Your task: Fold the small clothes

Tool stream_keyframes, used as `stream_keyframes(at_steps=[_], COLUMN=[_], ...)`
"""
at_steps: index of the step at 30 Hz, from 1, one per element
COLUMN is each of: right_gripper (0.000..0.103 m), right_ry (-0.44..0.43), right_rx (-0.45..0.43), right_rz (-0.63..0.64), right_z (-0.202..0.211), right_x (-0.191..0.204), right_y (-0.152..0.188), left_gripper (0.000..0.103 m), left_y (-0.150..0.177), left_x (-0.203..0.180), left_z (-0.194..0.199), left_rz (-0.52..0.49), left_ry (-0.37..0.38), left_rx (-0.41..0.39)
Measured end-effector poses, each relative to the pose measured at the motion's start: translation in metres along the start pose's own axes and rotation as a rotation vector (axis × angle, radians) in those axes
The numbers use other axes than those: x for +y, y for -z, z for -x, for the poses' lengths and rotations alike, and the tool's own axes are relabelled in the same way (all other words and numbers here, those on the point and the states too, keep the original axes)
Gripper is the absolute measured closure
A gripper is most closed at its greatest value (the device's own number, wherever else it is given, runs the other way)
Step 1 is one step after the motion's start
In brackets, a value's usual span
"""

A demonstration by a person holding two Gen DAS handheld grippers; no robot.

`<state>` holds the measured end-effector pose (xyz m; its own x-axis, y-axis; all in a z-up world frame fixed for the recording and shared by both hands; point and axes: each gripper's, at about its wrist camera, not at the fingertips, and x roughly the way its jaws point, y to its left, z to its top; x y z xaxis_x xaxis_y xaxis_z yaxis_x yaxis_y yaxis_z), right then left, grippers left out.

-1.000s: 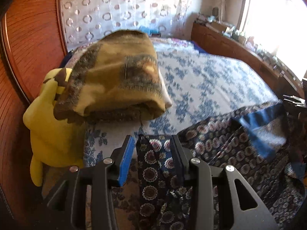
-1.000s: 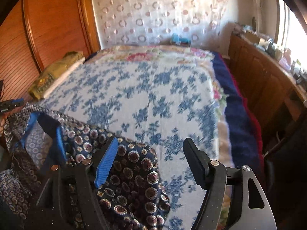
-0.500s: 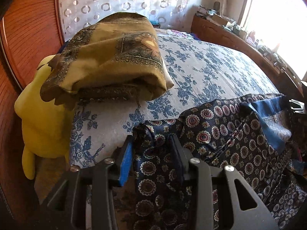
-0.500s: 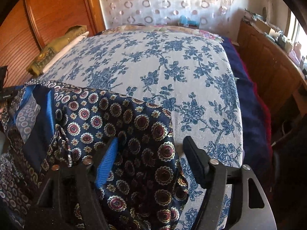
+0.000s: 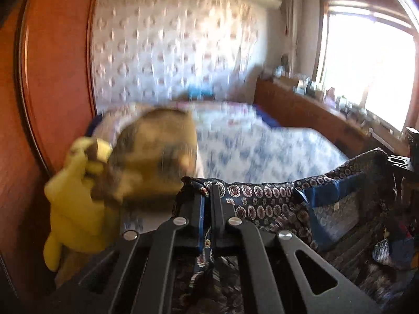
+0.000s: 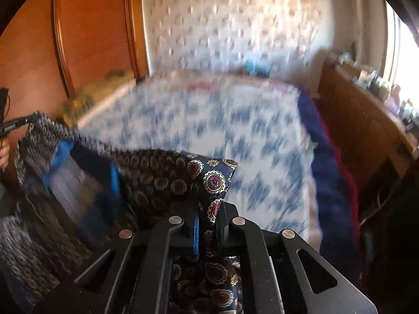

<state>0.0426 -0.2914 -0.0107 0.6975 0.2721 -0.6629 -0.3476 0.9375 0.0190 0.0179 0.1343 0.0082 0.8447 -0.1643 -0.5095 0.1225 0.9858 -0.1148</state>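
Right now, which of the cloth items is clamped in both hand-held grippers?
The navy medallion-print garment, pinched by the left hand-held gripper and right hand-held gripper. The folded mustard-brown cloth lies untouched on the bed.

Your left tongs (image 5: 207,206) and right tongs (image 6: 209,217) are black, silver-screwed linkages (blue pad inside each).

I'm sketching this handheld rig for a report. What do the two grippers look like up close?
Both look alike. The left gripper and right gripper are matte black, built of flat angular link bars with triangular cut-outs, joined by round silver pivot pins. Each has two straight fingers; the left-hand finger of each carries a bright blue pad on its inner face, the other is plain black. No cables or sleeves show.
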Motion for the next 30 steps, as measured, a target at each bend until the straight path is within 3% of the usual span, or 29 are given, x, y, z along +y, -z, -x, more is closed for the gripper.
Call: stream_keyframes(at_steps=[4,9,12,15,17,19,21,22,23,26,30], right_gripper=[0.098,0.098,0.098,0.098,0.098,0.092,0.069,0.052,0.048,0.048,0.048], right_ry=[0.020,0.057,0.091,0.159,0.215,0.246,0.254,0.295,0.314,0.242,0.206], right_rx=[-0.149,-0.304,-0.342,-0.316,-0.251,-0.159,-0.038,0.003,0.023,0.088,0.134], right_rz=[0.012,0.062,0.075,0.080,0.087,0.056,0.044,0.043,0.033,-0.017,0.006], right_z=[0.052,0.111,0.119,0.095,0.054,0.005,-0.042,-0.067,-0.081,-0.112,-0.130], right_x=[0.000,-0.004,-0.010,-0.021,-0.031,-0.046,-0.058,-0.061,-0.063,-0.068,-0.066], right_y=[-0.037,-0.100,-0.151,-0.201,-0.225,-0.233,-0.226,-0.217,-0.207,-0.175,-0.140], left_gripper=[0.103,0.103,0.103,0.100,0.092,0.090,0.086,0.082,0.080,0.070,0.066], left_y=[-0.043,-0.112,-0.169,-0.202,-0.206,-0.199,-0.182,-0.169,-0.159,-0.128,-0.096], left_x=[-0.003,0.003,0.010,0.017,0.022,0.030,0.038,0.040,0.042,0.036,0.012], left_z=[0.033,0.046,0.023,-0.023,-0.053,-0.099,-0.127,-0.136,-0.142,-0.157,-0.157], left_rz=[0.010,0.014,-0.011,-0.048,-0.053,-0.055,-0.048,-0.046,-0.046,-0.056,-0.104], left_ry=[0.021,0.006,-0.065,-0.105,-0.114,-0.128,-0.091,-0.087,-0.084,-0.056,-0.033], left_rx=[-0.126,-0.240,-0.259,-0.213,-0.182,-0.054,0.040,0.063,0.085,0.168,0.224])
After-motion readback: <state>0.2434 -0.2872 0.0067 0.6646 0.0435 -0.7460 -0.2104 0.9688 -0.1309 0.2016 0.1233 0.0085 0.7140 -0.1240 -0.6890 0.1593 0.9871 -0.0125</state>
